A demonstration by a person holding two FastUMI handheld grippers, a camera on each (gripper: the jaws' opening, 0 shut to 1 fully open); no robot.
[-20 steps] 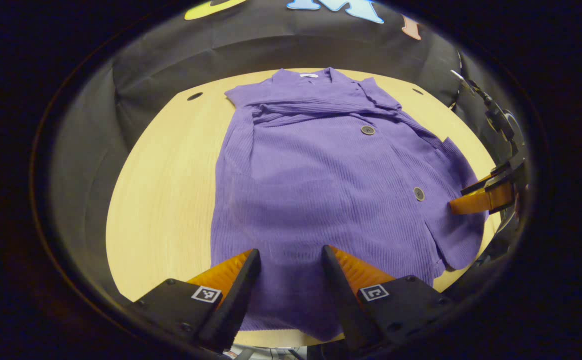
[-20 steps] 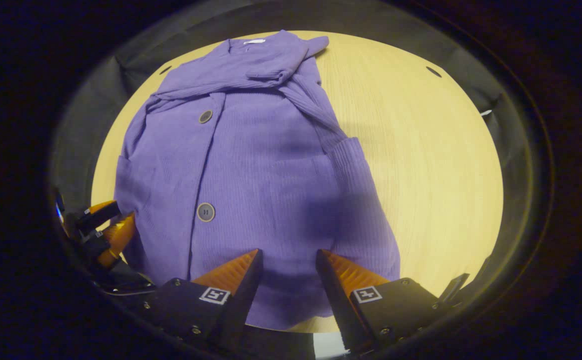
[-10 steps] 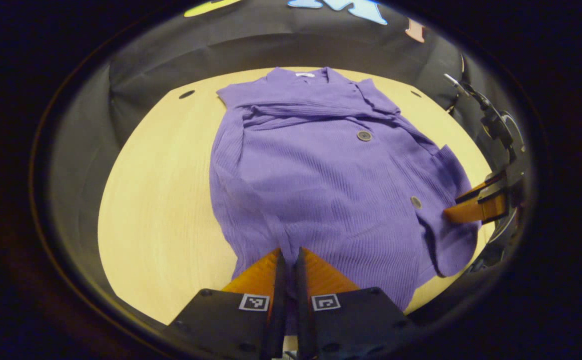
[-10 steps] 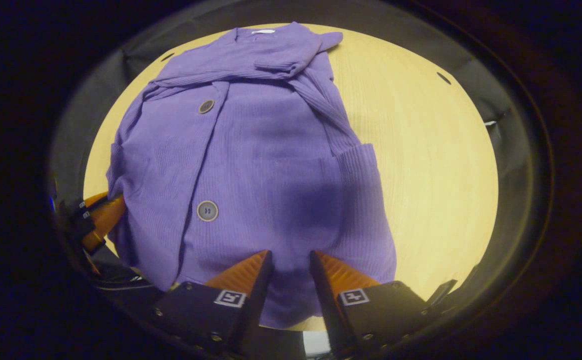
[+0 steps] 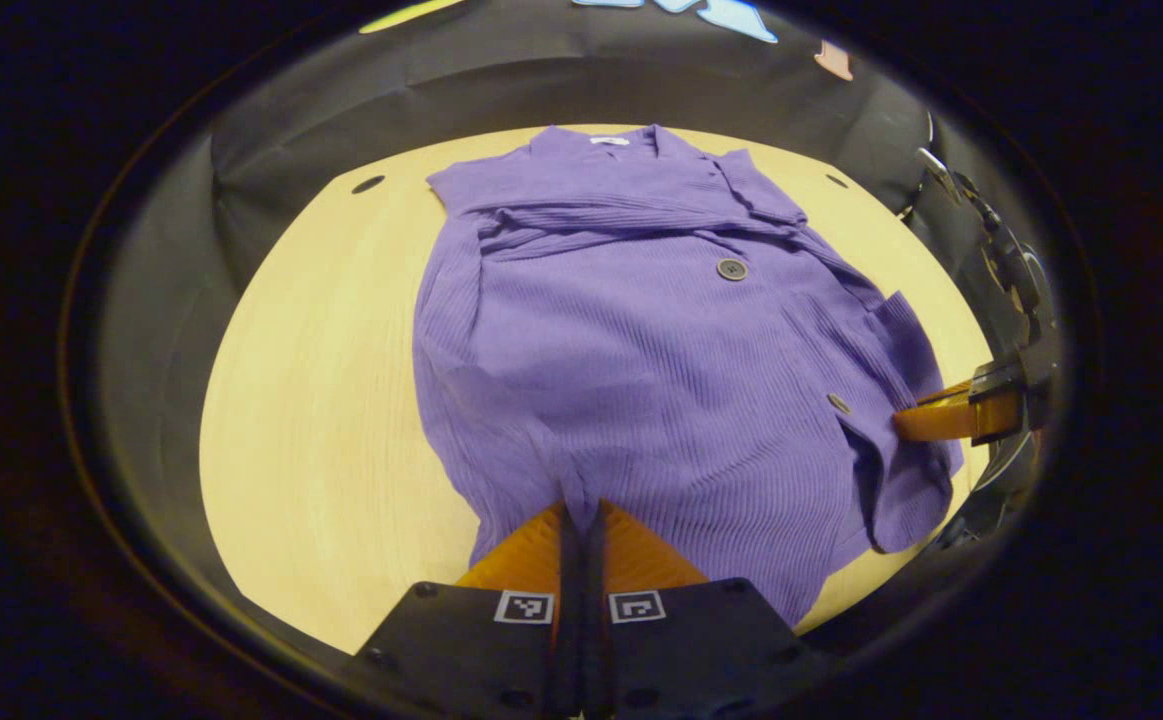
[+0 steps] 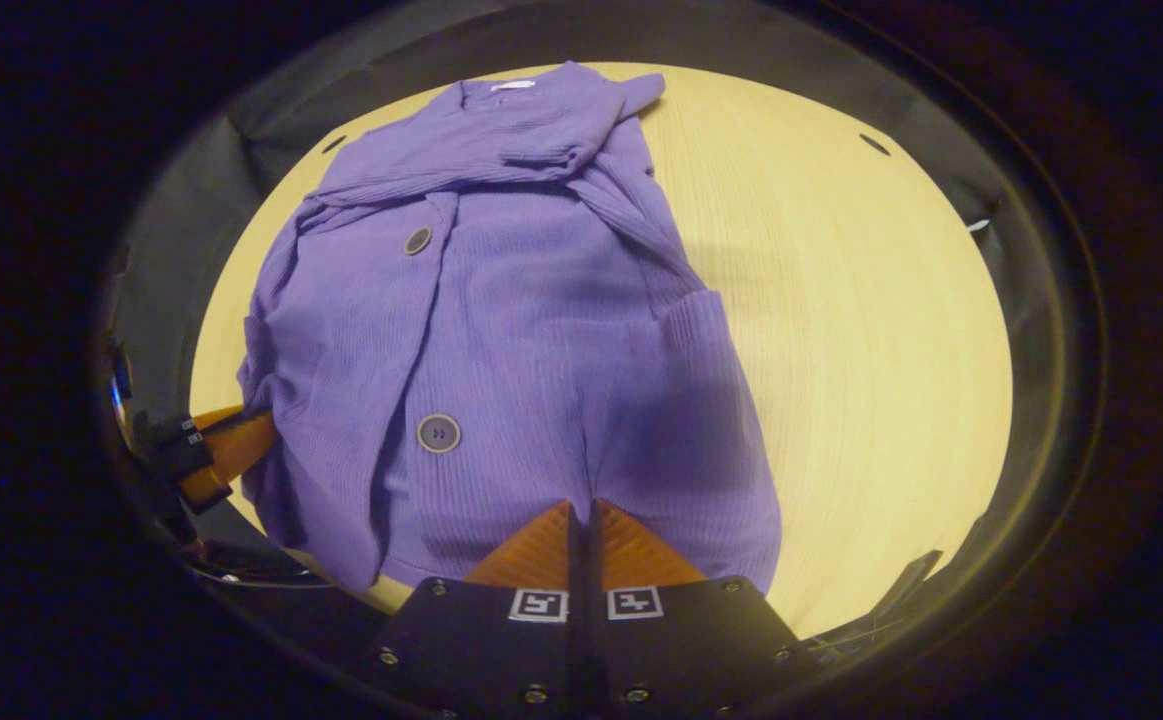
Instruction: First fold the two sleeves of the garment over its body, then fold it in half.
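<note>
Fingers of the left gripper (image 5: 581, 512) are pinched together on the near hem of the purple ribbed button-front garment (image 5: 661, 330), and the right gripper (image 6: 581, 510) clamps the same hem further along. The garment lies on the round light wooden table (image 5: 321, 400), both sleeves folded across its chest.
</note>
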